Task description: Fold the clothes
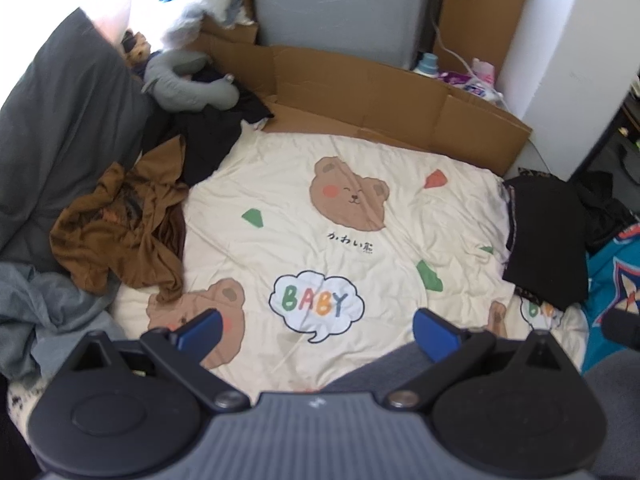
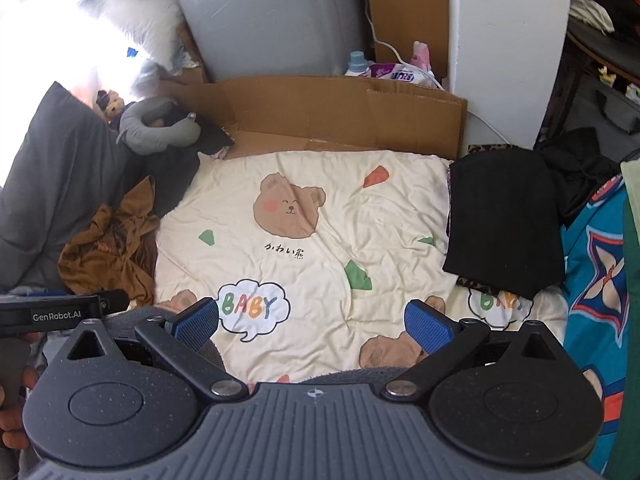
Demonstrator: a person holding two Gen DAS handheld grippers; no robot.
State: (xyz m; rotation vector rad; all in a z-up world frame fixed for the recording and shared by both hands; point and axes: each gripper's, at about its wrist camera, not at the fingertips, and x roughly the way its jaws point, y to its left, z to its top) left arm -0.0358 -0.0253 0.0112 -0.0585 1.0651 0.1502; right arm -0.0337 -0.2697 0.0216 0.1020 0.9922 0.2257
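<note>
A crumpled brown garment (image 1: 120, 236) (image 2: 110, 252) lies in a heap at the left edge of the cream bear-print quilt (image 1: 320, 208) (image 2: 304, 200). A folded black garment (image 1: 546, 236) (image 2: 502, 220) rests flat on the quilt's right side. My left gripper (image 1: 318, 330) hovers open over the quilt's near edge, nothing between its blue pads. My right gripper (image 2: 314, 322) is open too, above the "BABY" print, empty. The left gripper's body (image 2: 60, 310) shows at the left of the right wrist view, with a hand (image 2: 16, 412) below it.
A grey duvet (image 1: 52, 148) and grey-blue cloth (image 1: 48, 320) pile up on the left, with dark clothes (image 1: 212, 136) and a grey neck pillow (image 1: 188, 80) behind. Cardboard (image 1: 380, 96) lines the far edge. A teal patterned fabric (image 2: 596, 280) lies at the right.
</note>
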